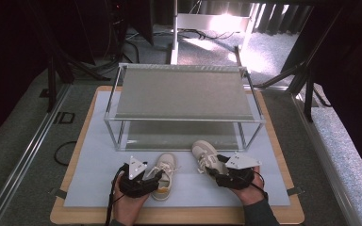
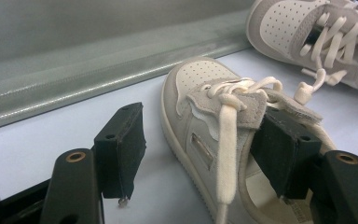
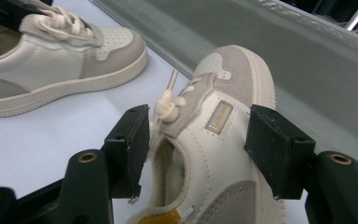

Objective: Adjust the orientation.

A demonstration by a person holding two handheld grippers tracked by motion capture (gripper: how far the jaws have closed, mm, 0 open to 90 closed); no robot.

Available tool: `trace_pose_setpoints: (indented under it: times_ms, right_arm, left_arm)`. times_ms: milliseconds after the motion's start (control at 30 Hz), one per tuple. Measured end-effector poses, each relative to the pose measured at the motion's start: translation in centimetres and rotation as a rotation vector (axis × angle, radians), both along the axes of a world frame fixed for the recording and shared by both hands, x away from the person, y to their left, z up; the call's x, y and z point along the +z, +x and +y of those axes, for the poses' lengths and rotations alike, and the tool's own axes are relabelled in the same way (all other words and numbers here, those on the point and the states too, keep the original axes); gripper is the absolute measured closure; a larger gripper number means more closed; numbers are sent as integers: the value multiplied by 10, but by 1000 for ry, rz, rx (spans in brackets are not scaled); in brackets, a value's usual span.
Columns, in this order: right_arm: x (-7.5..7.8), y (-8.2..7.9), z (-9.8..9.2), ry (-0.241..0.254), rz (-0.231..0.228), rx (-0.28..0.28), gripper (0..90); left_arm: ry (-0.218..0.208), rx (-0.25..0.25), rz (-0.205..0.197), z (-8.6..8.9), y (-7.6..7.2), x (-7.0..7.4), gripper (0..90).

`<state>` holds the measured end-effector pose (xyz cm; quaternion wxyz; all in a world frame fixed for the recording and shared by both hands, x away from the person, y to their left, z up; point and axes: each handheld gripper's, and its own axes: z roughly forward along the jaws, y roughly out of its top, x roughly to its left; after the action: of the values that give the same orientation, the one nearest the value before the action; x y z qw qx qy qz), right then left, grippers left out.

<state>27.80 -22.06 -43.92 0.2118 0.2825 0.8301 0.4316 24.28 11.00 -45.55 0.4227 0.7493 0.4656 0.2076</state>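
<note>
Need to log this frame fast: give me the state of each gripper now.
Left gripper: open, jaws straddling the side of the left shoe, not clamped.
Right gripper: open, jaws either side of the right shoe.

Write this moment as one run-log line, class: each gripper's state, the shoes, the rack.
left gripper: open, straddling left shoe | right gripper: open, straddling right shoe | shoes: on mat | rack: behind shoes

The rack [image 1: 184, 101] blocks the far side; two shoes [image 1: 164, 175] [image 1: 205, 156] crowd the near mat [image 1: 94, 160], open at left.
</note>
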Motion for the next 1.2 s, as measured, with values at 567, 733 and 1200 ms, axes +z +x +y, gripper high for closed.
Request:
trace_pose_setpoints:
  times_ms: [567, 733, 1200]
  right_arm:
    - [0, 26, -20, 12, 58, -71, 542]
    - [1, 29, -24, 21, 85, -79, 582]
    - [-2, 18, -18, 88, 180, -82, 624]
  left_arm:
    - [-10, -14, 8, -1, 1, -2, 354]
    - [-11, -24, 9, -2, 1, -3, 355]
    - [-41, -53, -19, -1, -3, 2, 372]
